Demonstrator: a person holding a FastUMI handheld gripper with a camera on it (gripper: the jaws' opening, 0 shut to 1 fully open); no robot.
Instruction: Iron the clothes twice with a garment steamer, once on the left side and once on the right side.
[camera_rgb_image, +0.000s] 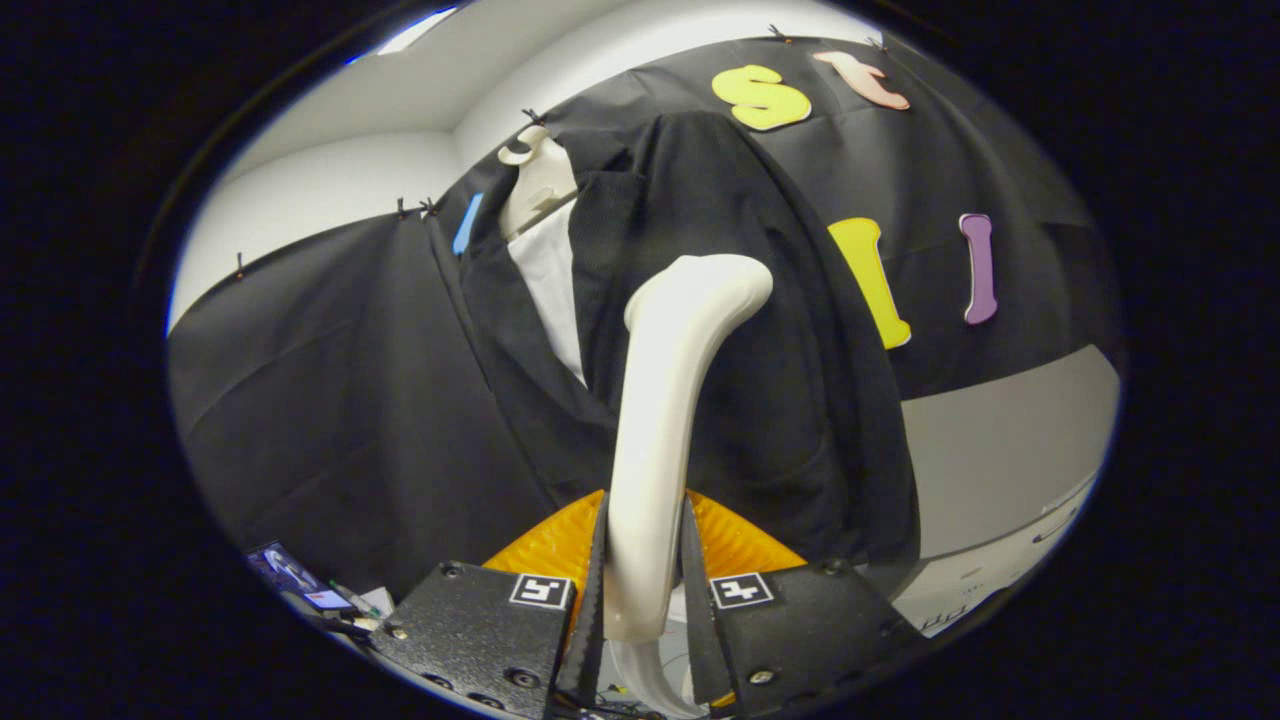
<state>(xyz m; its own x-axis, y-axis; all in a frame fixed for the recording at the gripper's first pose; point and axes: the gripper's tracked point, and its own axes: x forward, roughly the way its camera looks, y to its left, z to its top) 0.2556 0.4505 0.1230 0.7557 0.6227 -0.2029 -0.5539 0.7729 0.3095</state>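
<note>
Gripping steamer (665, 420), claw (645, 590) before black jacket (720, 330).

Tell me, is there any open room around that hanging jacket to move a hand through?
Some. Left of the black jacket hangs bare black cloth wall; right of it lies a plain grey surface. Straight ahead is crowded: the hand-held gripper is shut on the white steamer, whose head is up against the jacket front.

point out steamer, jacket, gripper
steamer (665, 420): gripper view, mid handle.
jacket (740, 400): gripper view, front panel right of the steamer.
gripper (645, 590): gripper view, between fingertips, shut on the steamer.
</note>
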